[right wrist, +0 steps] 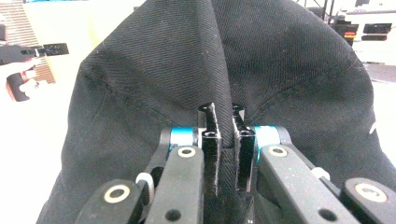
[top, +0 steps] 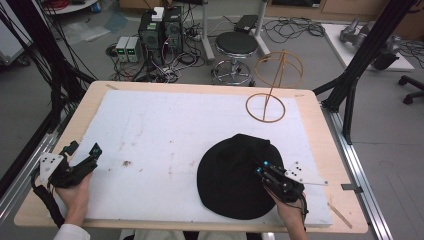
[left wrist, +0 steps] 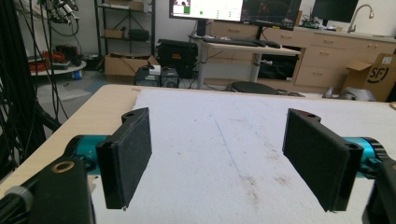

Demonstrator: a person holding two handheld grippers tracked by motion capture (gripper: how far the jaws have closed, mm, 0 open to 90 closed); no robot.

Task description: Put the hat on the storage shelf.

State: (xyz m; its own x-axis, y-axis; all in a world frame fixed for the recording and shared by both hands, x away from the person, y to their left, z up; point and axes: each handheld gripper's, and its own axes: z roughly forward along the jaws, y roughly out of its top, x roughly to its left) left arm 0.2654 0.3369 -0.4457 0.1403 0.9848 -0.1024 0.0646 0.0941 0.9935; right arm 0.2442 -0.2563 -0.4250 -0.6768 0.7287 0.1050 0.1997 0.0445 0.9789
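High view: right claw point(top: 262, 169) pinches a fold of black cap point(top: 235, 175), lower right | left claw point(top: 82, 152) wide, empty | risk: thin fold slips when lifted

A robotics laboratory: computer towers point(top: 160, 30) and tangled cables point(top: 292, 26) cover the floor beyond the foam-topped table point(top: 200, 89), with wall monitors point(left wrist: 233, 10), cardboard boxes point(left wrist: 373, 77), a stool point(top: 236, 45) and black rig frames point(top: 360, 55) around it.
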